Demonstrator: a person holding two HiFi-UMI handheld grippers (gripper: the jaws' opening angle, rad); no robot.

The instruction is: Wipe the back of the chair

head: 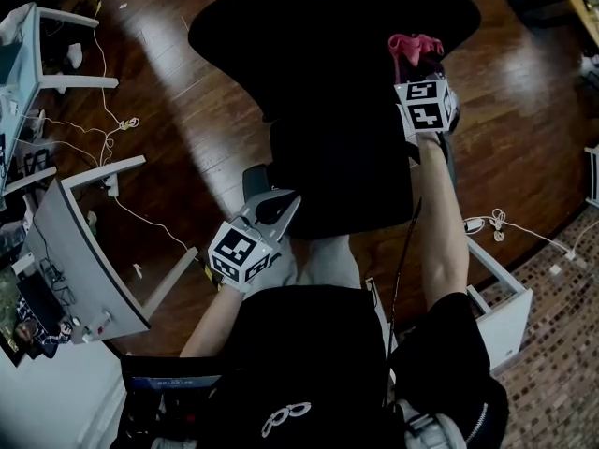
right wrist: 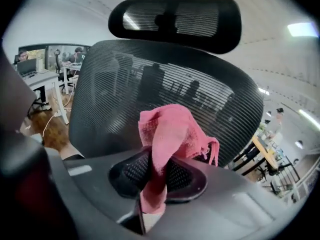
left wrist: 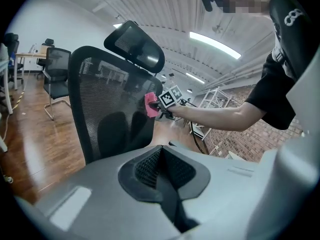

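Chair back (right wrist: 165, 79): curved black mesh; right hand-held gripper (right wrist: 159, 171) pinches pink terry cloth (right wrist: 172, 129), left hand-held gripper (left wrist: 162, 166) pressed together.

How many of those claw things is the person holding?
2. The left claw, shut and empty, is low by the person's body; the right claw, gripping a pink cloth, is up at the chair back.

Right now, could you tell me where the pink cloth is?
The cloth is clamped in the right claw, at the upper right of the head view, held up before the chair back just below the headrest.
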